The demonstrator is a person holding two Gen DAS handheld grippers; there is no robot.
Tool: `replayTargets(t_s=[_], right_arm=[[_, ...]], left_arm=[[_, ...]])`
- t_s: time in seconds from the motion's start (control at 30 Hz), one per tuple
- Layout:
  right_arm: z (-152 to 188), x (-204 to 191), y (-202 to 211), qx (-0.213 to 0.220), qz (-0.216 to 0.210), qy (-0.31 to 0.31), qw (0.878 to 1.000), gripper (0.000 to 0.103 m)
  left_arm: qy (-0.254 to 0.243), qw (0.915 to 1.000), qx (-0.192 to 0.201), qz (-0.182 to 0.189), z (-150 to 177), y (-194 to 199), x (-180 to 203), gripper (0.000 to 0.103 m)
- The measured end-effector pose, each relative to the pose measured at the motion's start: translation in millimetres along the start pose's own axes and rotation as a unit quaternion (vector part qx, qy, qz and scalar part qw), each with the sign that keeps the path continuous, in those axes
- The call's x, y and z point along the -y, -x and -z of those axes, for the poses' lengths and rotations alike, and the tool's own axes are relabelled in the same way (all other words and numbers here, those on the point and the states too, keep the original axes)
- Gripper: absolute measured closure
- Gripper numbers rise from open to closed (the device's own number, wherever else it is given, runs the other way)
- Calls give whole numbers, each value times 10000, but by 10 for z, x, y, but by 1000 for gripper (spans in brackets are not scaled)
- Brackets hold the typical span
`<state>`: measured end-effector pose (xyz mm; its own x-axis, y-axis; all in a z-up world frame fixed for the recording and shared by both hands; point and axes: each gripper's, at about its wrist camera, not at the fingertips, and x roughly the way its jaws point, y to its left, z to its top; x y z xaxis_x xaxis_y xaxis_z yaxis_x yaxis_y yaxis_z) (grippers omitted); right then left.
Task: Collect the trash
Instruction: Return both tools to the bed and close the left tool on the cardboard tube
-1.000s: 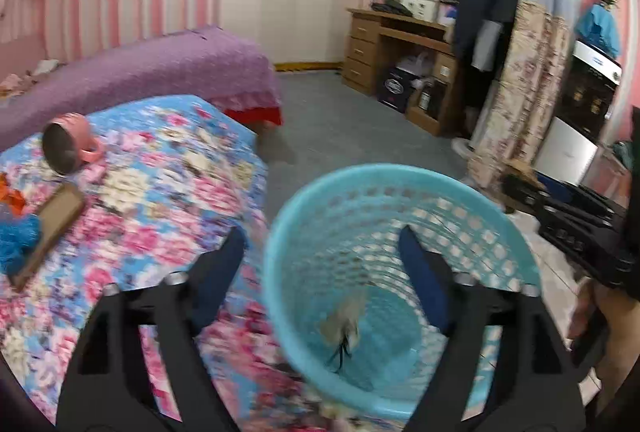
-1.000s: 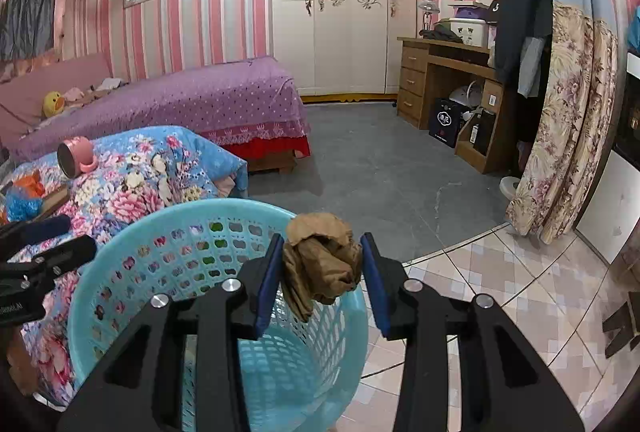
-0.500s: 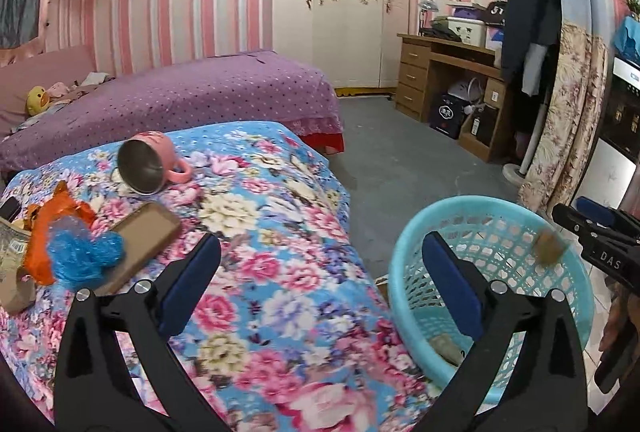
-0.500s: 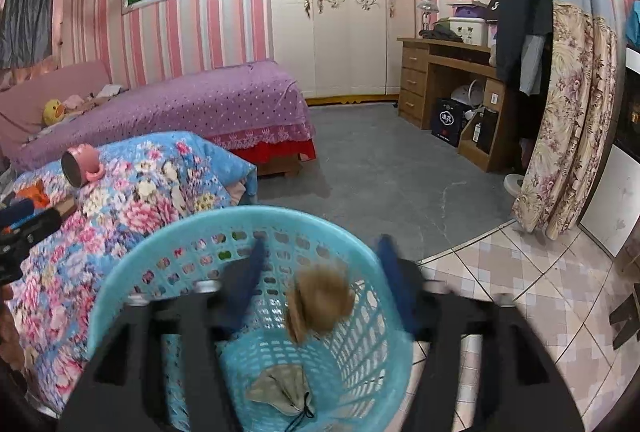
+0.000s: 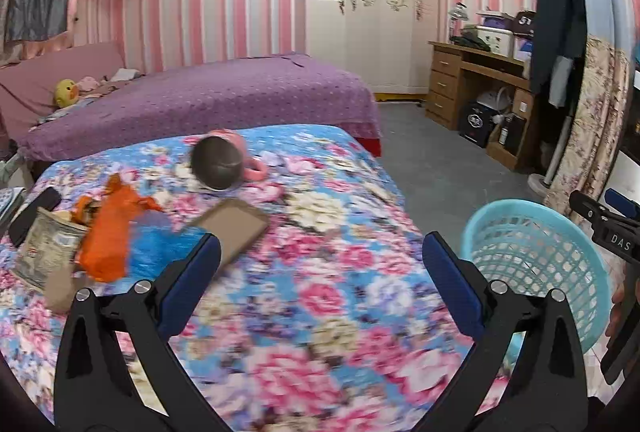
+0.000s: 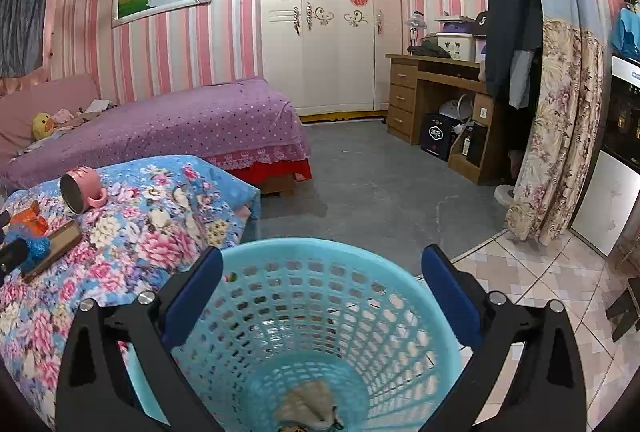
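My left gripper point(image 5: 322, 252) stands open and empty over the floral tablecloth point(image 5: 320, 312). Ahead to its left lie an orange wrapper point(image 5: 108, 232), a blue bag point(image 5: 160, 248), a flat brown cardboard piece point(image 5: 236, 228) and a crumpled printed packet point(image 5: 44, 248). The turquoise basket point(image 5: 532, 260) stands on the floor at the table's right end. My right gripper point(image 6: 322, 264) hangs over the basket's rim point(image 6: 320, 246); its jaws are opening with nothing between them. Crumpled trash point(image 6: 308, 408) lies on the basket's bottom.
A pink mug point(image 5: 224, 162) lies on its side at the table's far end, and a black flat device point(image 5: 34, 210) sits at the left edge. Beyond are a purple bed point(image 6: 180, 128), a white wardrobe point(image 6: 328, 32), a wooden desk point(image 6: 432, 92) and a floral curtain point(image 6: 560, 132).
The left gripper swung left from over the basket to over the table. The right gripper's jaws opened, and the brown wad they held dropped into the basket.
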<state>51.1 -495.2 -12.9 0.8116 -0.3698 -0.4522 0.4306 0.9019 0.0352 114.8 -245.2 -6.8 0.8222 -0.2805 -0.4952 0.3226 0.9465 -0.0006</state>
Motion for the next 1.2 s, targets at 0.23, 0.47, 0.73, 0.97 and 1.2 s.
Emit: replayTargets(t_s=[0.23, 0.47, 0.73, 0.97, 1.2], right_arm=[[-58, -360, 15, 19, -182, -55, 9998, 5], [-47, -852, -3, -5, -391, 263, 9989, 5], [-11, -1269, -2, -20, -505, 583, 9970, 5], [21, -1499, -33, -124, -618, 664, 9958, 5], [24, -1656, -88, -238, -685, 593, 9956, 5]], left_arm=[[108, 9994, 26, -334, -20, 155, -519, 6], [246, 9966, 65, -785, 40, 217, -1020, 6], [616, 9921, -153, -1080, 213, 172, -1588, 6], [735, 9879, -433, -1295, 419, 164, -1960, 6], [896, 9840, -887, -1257, 562, -30, -2152, 6]])
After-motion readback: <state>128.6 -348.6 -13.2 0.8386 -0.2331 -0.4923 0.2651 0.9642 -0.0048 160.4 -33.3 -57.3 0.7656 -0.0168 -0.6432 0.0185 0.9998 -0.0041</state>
